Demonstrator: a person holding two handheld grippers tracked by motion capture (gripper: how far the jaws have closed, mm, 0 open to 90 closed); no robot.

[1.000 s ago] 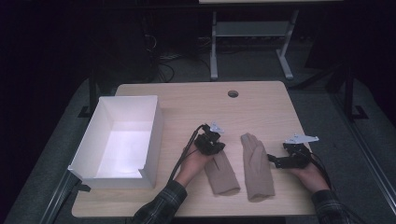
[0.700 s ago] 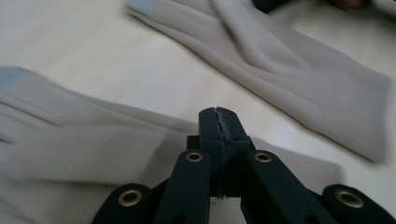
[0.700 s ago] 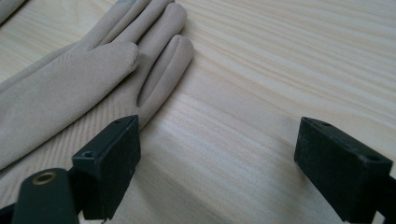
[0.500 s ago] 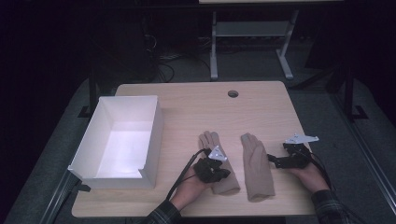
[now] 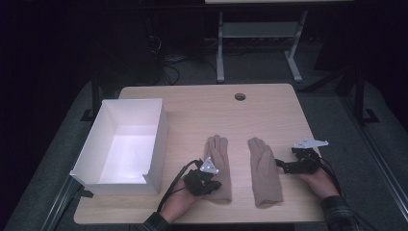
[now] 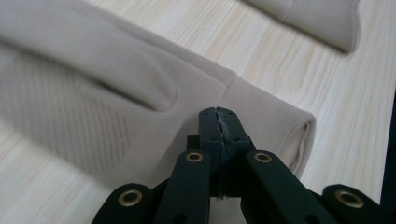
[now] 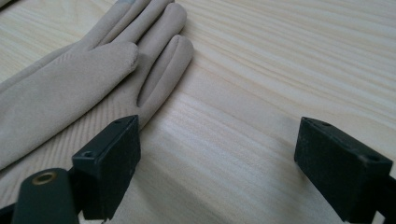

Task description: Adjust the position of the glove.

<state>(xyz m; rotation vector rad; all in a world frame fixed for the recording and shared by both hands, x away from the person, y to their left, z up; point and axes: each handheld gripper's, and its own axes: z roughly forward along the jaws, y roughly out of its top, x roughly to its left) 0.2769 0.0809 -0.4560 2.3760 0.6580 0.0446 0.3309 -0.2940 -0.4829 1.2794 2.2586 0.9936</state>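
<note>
The left claw (image 5: 206, 180) is pressed together over the cuff end of the left glove (image 5: 219, 163). The right claw (image 5: 288, 166) is spread, with the right glove (image 5: 263, 171) just beside it on the desk (image 5: 269, 115).

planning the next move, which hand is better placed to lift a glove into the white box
Left. Its tool sits shut over the left glove, beside the white box; the right tool is open beside the right glove, farther away.

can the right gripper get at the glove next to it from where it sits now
Probably yes. The right gripper sits open just beside the right-hand glove, with bare table between its jaws and nothing blocking the glove's edge.
</note>
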